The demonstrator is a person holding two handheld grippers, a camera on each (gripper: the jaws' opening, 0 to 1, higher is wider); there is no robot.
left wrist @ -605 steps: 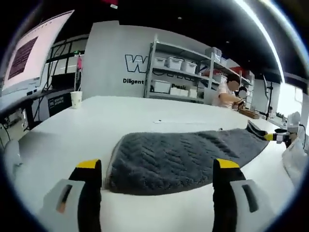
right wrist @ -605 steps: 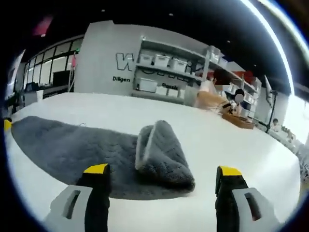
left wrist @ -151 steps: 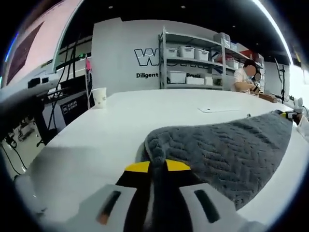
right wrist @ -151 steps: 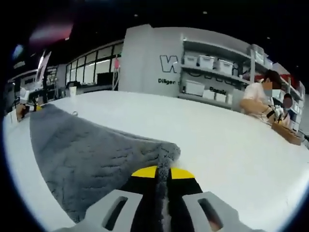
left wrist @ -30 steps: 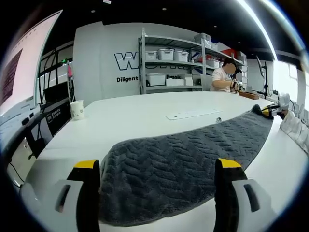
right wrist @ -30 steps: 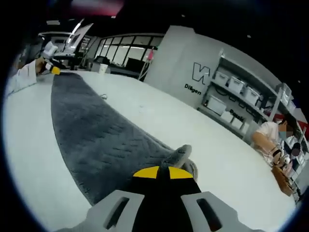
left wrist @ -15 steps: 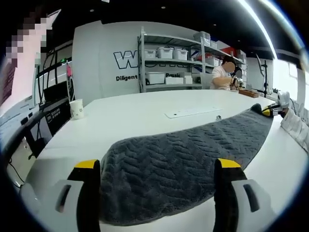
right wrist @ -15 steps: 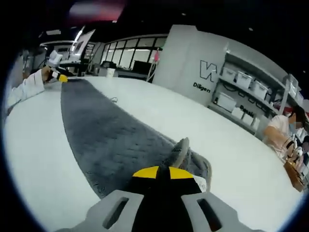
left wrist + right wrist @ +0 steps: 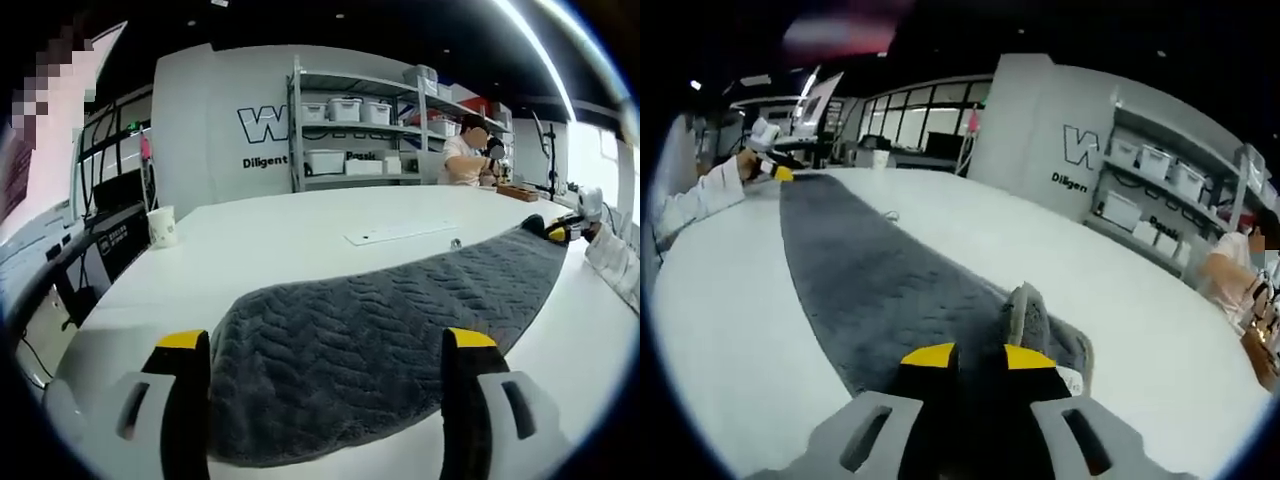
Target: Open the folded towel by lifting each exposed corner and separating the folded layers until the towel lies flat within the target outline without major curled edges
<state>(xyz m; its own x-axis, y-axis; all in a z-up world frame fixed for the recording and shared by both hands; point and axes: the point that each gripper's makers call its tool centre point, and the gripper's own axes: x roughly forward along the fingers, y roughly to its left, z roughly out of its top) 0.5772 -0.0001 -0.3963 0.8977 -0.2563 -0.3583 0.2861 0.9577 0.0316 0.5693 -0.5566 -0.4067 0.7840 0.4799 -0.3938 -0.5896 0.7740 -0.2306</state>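
A dark grey towel (image 9: 380, 320) lies stretched out long on the white table (image 9: 260, 240). My left gripper (image 9: 325, 345) stands open at the towel's near end, and the cloth's rounded edge lies flat between the two jaws. At the far end, my right gripper (image 9: 560, 232) is at the towel's tip. In the right gripper view the towel (image 9: 870, 280) runs away to the left gripper (image 9: 775, 172), held by a sleeved hand (image 9: 700, 200). My right gripper (image 9: 980, 357) has its jaws a little apart around a towel corner (image 9: 1025, 300) that stands curled up.
A paper cup (image 9: 160, 226) stands at the table's far left. A thin white strip (image 9: 395, 233) lies beyond the towel. Metal shelves (image 9: 370, 130) with white bins line the back wall, and a person (image 9: 465, 160) works there. A screen (image 9: 40, 130) hangs at the left.
The right gripper's jaws, pressed together on the towel corner half a second ago, have now parted slightly. The left gripper stays open and still.
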